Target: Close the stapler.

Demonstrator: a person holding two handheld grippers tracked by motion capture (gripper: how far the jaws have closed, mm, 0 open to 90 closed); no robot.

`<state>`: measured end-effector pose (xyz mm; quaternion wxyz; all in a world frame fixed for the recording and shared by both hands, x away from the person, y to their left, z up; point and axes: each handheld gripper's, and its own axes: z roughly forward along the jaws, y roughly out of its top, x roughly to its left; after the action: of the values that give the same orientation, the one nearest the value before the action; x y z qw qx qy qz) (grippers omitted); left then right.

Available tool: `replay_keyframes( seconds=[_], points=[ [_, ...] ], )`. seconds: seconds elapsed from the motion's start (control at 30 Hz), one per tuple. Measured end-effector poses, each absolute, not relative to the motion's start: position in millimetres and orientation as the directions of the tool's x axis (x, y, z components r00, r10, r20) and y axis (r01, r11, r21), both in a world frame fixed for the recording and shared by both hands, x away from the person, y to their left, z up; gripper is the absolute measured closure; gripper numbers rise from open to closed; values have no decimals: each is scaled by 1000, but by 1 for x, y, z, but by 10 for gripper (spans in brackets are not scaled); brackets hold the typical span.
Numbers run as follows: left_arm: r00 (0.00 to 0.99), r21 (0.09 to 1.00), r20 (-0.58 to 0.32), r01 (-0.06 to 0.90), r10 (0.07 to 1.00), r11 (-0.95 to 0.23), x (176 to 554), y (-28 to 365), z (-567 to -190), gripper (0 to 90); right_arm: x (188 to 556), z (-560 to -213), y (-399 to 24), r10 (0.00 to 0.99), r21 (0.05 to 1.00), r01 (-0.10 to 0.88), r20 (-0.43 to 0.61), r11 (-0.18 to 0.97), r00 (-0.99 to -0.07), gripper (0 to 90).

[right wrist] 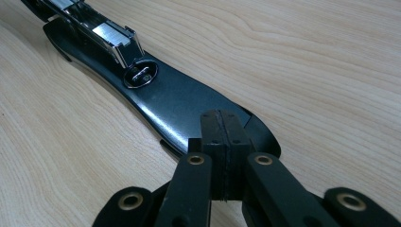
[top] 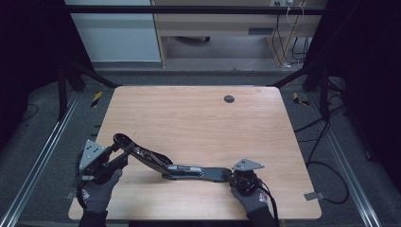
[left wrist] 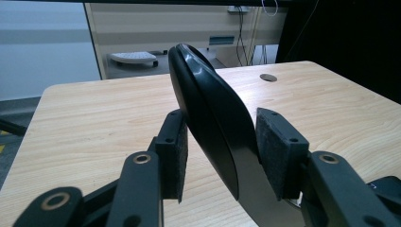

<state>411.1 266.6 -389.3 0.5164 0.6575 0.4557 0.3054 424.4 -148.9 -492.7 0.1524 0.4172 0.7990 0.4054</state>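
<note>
Stapler (top: 170, 165), opened out flat, lies near table (top: 198, 113) front edge: rigid metal and glossy plastic, prob. fairly heavy, slick, so grip by ends. Left gripper (left wrist: 222, 156) jaws clamp its raised top arm (left wrist: 208, 118); right gripper (right wrist: 222, 142) jaws together, pressing base (right wrist: 175, 104). Right gripper view reveals anvil (right wrist: 141, 74) & staple channel (right wrist: 104, 33); high view gives whole layout.

Light wood-grain table (top: 198, 113) with rounded corners and a small dark round grommet (top: 229, 99) near its far edge, bearing an opened black stapler (top: 189, 171) whose flat base lies toward the near edge.
</note>
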Motion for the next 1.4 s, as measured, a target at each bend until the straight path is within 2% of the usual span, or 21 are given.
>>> replay_keyframes(
  seconds=[1.0, 1.4],
  points=[
    [441, 967, -60, 249, 896, -58, 409, 240, -377, 590, 426, -496, -148, 784, 774, 548, 111, 318, -611, 900],
    [467, 970, -6, 218, 884, -109, 408, 214, -370, 601, 426, -496, -147, 784, 774, 550, 116, 314, -610, 900]
  ],
)
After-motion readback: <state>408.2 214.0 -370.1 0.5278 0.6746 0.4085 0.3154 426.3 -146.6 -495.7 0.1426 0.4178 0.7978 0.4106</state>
